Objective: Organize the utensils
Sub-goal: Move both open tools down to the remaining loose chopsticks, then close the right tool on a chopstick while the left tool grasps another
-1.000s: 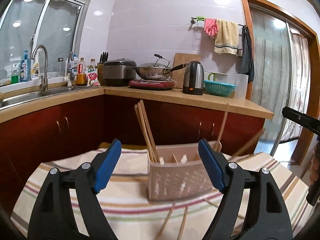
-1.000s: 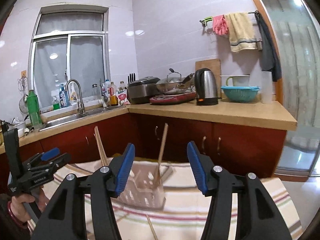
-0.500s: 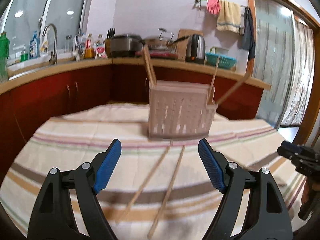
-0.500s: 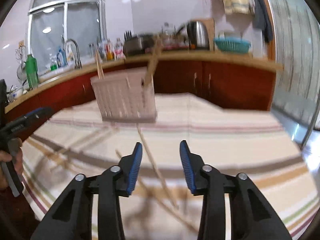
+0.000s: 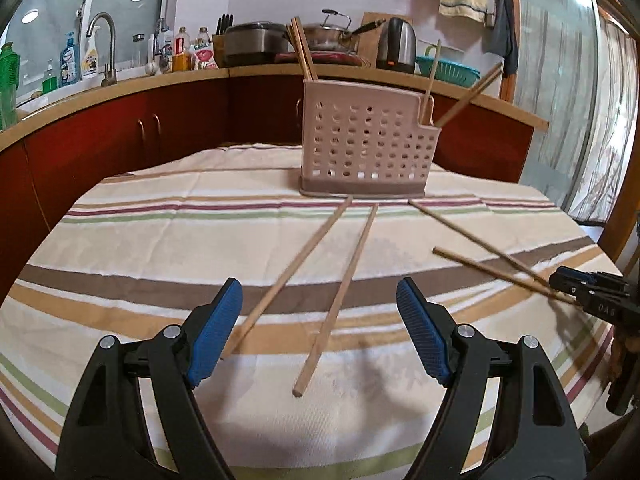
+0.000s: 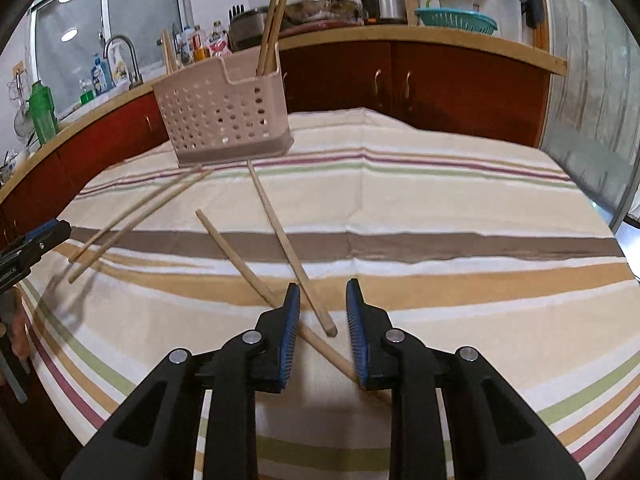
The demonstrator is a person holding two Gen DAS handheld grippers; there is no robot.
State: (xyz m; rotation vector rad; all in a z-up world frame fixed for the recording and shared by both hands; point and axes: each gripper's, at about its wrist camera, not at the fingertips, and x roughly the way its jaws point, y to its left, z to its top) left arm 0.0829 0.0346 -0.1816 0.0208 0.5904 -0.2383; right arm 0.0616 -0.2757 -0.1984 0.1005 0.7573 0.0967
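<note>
A pink perforated utensil holder (image 5: pixel 366 150) stands at the far side of the striped tablecloth, with several chopsticks upright in it; it also shows in the right wrist view (image 6: pixel 224 114). Several loose wooden chopsticks lie on the cloth. My left gripper (image 5: pixel 320 330) is open wide, low over the near ends of two chopsticks (image 5: pixel 340 292). My right gripper (image 6: pixel 322 320) is partly closed, with its blue pads on either side of two crossed chopsticks (image 6: pixel 290 248), not clamped on them. The right gripper also shows at the left wrist view's right edge (image 5: pixel 588 292).
The striped tablecloth (image 6: pixel 440 208) covers a round table whose edges fall away on all sides. Behind it run red cabinets (image 5: pixel 120 132) and a counter with a sink, bottles, a cooker, a kettle (image 5: pixel 396 46) and a teal basket. A glass door is at the right.
Both grippers have dropped from above the holder to low over the cloth and pulled back from it. The right gripper's jaws have narrowed around the crossed chopsticks.
</note>
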